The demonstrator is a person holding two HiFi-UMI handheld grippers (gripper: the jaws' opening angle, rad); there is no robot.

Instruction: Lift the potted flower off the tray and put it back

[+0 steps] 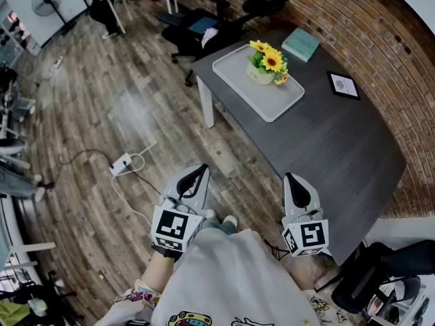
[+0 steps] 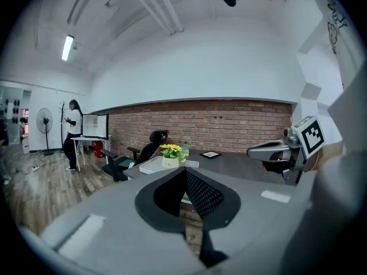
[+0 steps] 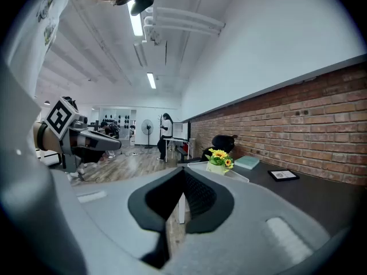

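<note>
A small white pot of yellow flowers (image 1: pixel 266 65) stands upright on a white tray (image 1: pixel 285 99) at the far end of a dark grey table (image 1: pixel 326 141). The potted flower (image 2: pixel 171 156) and tray (image 2: pixel 150 165) appear far off in the left gripper view, and the pot (image 3: pixel 218 161) shows likewise in the right gripper view. My left gripper (image 1: pixel 198 175) is shut and empty, held over the floor well short of the table. My right gripper (image 1: pixel 294 181) is shut with nothing in it, near the table's near end. Both sit far from the pot.
A teal book (image 1: pixel 300 43) and a black framed tablet (image 1: pixel 343 85) lie on the table near the brick wall. Black office chairs (image 1: pixel 224 15) stand beyond the table. A power strip with cable (image 1: pixel 122 163) lies on the wooden floor. A person (image 2: pixel 73 133) stands by a far desk.
</note>
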